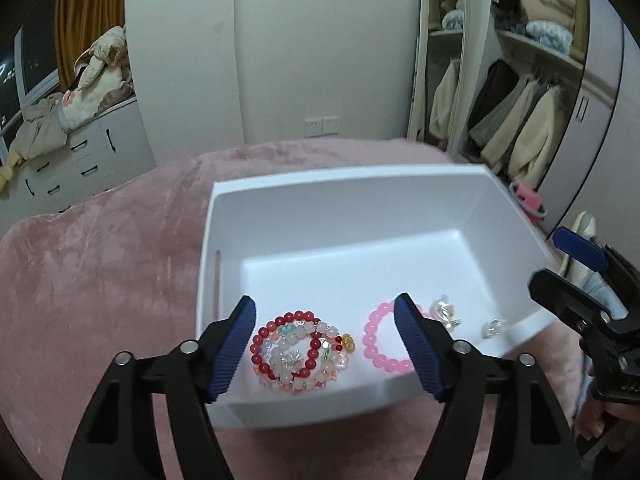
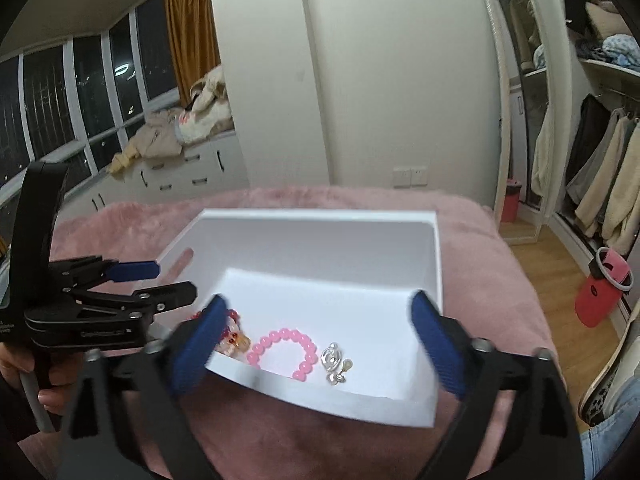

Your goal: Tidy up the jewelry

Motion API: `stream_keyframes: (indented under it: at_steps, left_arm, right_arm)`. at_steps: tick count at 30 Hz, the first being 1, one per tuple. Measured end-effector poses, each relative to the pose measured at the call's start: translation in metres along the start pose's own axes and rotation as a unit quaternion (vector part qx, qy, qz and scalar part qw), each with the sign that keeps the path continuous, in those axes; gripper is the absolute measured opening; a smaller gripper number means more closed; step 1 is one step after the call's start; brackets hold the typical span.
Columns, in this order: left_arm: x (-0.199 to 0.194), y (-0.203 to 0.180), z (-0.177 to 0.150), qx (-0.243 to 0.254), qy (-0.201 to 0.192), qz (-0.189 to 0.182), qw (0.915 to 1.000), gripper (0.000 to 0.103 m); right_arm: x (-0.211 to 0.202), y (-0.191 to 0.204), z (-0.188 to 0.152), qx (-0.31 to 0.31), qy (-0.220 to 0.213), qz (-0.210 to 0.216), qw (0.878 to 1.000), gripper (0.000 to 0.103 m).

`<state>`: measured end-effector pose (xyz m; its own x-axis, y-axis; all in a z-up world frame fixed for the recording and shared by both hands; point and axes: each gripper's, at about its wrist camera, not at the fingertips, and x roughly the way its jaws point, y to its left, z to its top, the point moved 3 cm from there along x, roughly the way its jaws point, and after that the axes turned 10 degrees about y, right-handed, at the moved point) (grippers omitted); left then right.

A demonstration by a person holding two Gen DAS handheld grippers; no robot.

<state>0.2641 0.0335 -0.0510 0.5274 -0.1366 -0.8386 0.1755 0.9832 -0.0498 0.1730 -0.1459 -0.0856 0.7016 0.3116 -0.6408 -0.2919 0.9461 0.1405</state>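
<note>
Inside, near the front wall of the white box (image 1: 344, 216): a tangle of bracelets, red beaded bracelet (image 1: 294, 340) looped together with pale pink and clear bead bracelet (image 1: 320, 360), touching each other. Just to the right, apart from that cluster, pink bead bracelet (image 1: 378, 344), lying flat on the box floor. Further right, silver and pearl earrings (image 1: 446, 314), small, shapes hard to make out, plus a clear bead piece (image 1: 494, 326) beside the right wall. Box resting on pink plush blanket (image 1: 100, 280) spread over the bed.

Left hand-held gripper (image 1: 326, 346) held above the box's front edge, blue pads spread wide, holding nothing, the bracelet cluster showing between them. Right hand-held gripper (image 2: 320, 348) likewise spread wide and holding nothing, poised over the near rim, pink bracelet and earrings seen between its pads. Each gripper visible at the edge of the other's view, on either side of the box.

Beyond the bed: white wall, standing mirror (image 2: 520, 100), open wardrobe with hanging coats (image 1: 516, 120), white drawer unit (image 1: 76, 160) piled with clothes.
</note>
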Motion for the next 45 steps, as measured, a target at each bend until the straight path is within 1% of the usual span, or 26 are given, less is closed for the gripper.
stream_keyframes:
  at_steps: [2,4,5,6,8,12,16,19,25,32,36,42,45]
  left_arm:
    - [-0.015,0.004,-0.001,-0.003,-0.009,0.000,1.0000,0.084]
    - [-0.032,0.006,-0.002,-0.002,-0.019,0.001,0.9998,0.087]
    - [-0.039,0.006,-0.002,0.000,-0.022,0.004,0.9997,0.091]
    - [-0.047,0.006,-0.003,0.002,-0.025,0.008,0.9996,0.093]
    - [-0.066,0.005,-0.007,0.007,-0.029,0.013,0.9995,0.094]
    - [-0.097,0.006,-0.015,0.013,-0.041,0.026,0.9987,0.094]
    - [-0.126,0.006,-0.028,0.010,-0.053,0.037,0.9979,0.094]
    - [-0.139,0.002,-0.040,0.010,-0.058,0.041,0.9974,0.094]
    - [-0.141,-0.004,-0.057,0.010,-0.051,0.047,0.9975,0.094]
    - [-0.126,-0.012,-0.080,0.010,-0.045,0.053,0.9975,0.094]
    - [-0.114,-0.013,-0.091,0.002,-0.027,0.052,0.9983,0.094]
    - [-0.106,-0.011,-0.096,-0.002,-0.015,0.059,0.9982,0.094]
    - [-0.106,-0.011,-0.095,-0.001,-0.015,0.061,0.9980,0.094]
  right_arm:
    - [-0.013,0.002,0.004,0.010,-0.002,-0.003,1.000,0.098]
    - [-0.024,0.006,0.007,0.017,0.002,-0.009,1.000,0.098]
    - [-0.030,0.009,0.009,0.019,0.005,-0.013,1.000,0.098]
    - [-0.036,0.013,0.010,0.018,0.008,-0.015,1.000,0.098]
    - [-0.051,0.023,0.015,0.012,0.015,-0.023,1.000,0.098]
    - [-0.090,0.037,0.023,0.016,0.007,-0.035,0.999,0.098]
    - [-0.120,0.043,0.021,0.024,0.004,-0.033,0.999,0.098]
    - [-0.134,0.046,0.013,0.019,0.003,-0.044,0.999,0.098]
    - [-0.134,0.042,-0.007,0.015,0.025,-0.061,0.998,0.098]
    - [-0.122,0.036,-0.025,0.020,0.040,-0.057,0.997,0.098]
    - [-0.110,0.034,-0.031,0.025,0.053,-0.052,0.997,0.098]
    - [-0.097,0.034,-0.036,0.027,0.066,-0.044,0.996,0.098]
    - [-0.094,0.036,-0.037,0.025,0.069,-0.045,0.996,0.098]
